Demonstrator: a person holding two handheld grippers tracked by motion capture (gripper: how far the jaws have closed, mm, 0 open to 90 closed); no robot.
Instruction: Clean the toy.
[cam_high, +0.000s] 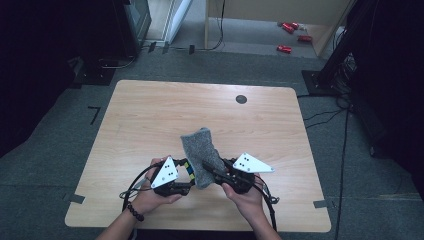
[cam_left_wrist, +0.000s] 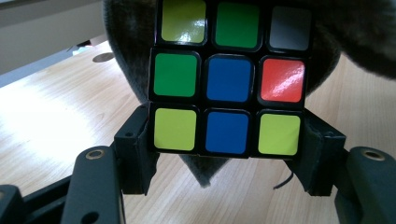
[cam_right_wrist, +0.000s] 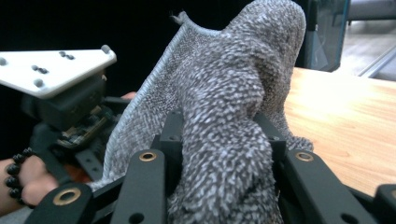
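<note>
Left gripper (cam_left_wrist: 226, 140) clamping puzzle cube (cam_left_wrist: 229, 77); right gripper (cam_right_wrist: 219, 140) pinching grey cloth (cam_right_wrist: 233, 93). Step: wiping cube. Next, likely: rub cloth across face.

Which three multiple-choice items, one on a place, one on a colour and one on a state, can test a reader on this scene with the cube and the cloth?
1. Where is the grey cloth?
A. between the two grippers
B. on the floor
C. at the table's far edge

2. What colour is the centre sticker of the cube face in the left gripper view?
A. red
B. blue
C. white

3. How is the right gripper?
A. open, holding nothing
B. shut on the cube
C. shut on the cloth

Key: 1 A, the high view shows it between them; 2 B, the middle square is blue; 3 C, cloth is bunched between its jaws.
</note>
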